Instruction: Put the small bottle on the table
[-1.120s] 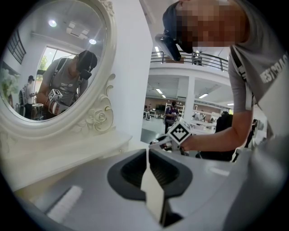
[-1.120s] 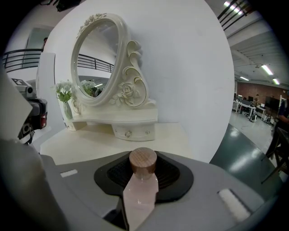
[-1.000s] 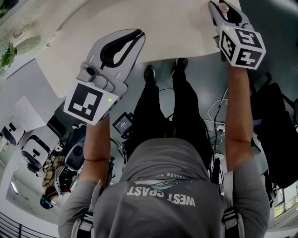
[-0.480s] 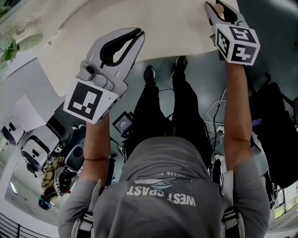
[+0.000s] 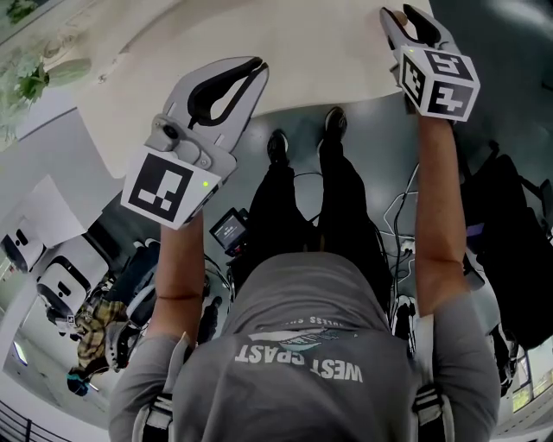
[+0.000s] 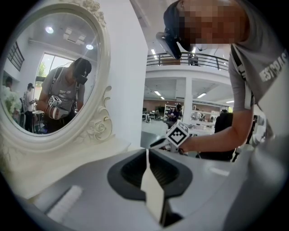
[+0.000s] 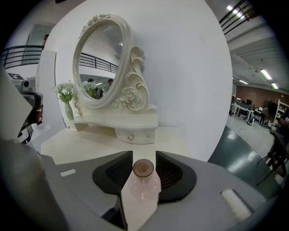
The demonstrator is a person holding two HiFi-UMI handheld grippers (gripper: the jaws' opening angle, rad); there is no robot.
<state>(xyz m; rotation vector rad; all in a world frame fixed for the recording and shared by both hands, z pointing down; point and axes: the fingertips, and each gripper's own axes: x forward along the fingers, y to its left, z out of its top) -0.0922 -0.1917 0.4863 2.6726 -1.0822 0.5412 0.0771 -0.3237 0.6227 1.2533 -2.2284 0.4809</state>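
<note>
Cream table (image 5: pixel 302 52), one small bottle (image 7: pixel 142 184) loose between just-opening jaws of right gripper (image 5: pixel 410 19); left gripper (image 5: pixel 256 66) pressed together.

My head view looks steeply down from above the shoulders, with the table (image 5: pixel 328 52) across the top of the frame. The left gripper view sits close behind its jaws, facing the mirror (image 6: pixel 49 72) at upper left and the right gripper (image 6: pixel 156 143) mid-frame. The right gripper view looks low across the tabletop toward the same mirror (image 7: pixel 101 63), from farther off.

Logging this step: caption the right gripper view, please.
Right gripper, jaws just opened wider, a small pale-pink, brown-capped bottle between them, facing an ornate white oval mirror.
</note>
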